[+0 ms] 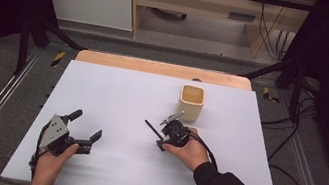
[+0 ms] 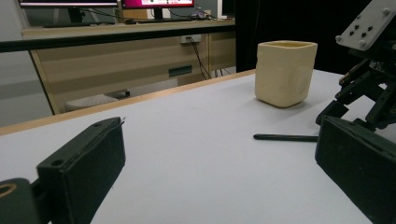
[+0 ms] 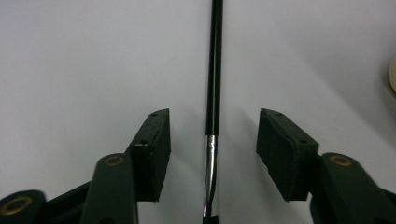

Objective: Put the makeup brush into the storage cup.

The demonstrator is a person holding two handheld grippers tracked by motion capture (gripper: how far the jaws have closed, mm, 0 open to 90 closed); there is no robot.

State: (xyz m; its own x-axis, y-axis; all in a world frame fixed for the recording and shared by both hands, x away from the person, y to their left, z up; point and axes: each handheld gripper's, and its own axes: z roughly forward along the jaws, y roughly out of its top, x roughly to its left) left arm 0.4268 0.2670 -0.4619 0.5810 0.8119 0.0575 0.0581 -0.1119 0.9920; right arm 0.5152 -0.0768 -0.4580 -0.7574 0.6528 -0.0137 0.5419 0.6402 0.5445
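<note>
Lying flat on the white worktop (image 1: 115, 99), a thin black brush (image 1: 152, 129) is seen in the high view, just in front of the right tool (image 1: 163, 135), which is held low over it in the right hand (image 1: 190, 152). A cream cup (image 1: 191, 103) stands upright a little beyond that tool, apart from the brush. The left tool (image 1: 85, 126) is held at the near left of the worktop, well apart from the brush, with its jaws spread and nothing between them.

In the left gripper view, the left tool's (image 2: 219, 158) two black jaws are seen wide apart over bare worktop (image 2: 196, 140). The brush (image 2: 285, 137) lies beyond them, its far end hidden at the right tool (image 2: 334, 112), and the cup (image 2: 285, 72) stands behind it.

In the right gripper view, the right tool (image 3: 212, 144) is seen straddling the brush (image 3: 215, 70): the black handle and silver ferrule run straight up between the jaws. A gap is left on each side, so the pads (image 3: 156, 154) are not pressed on it; the jaws are part-way spread.
</note>
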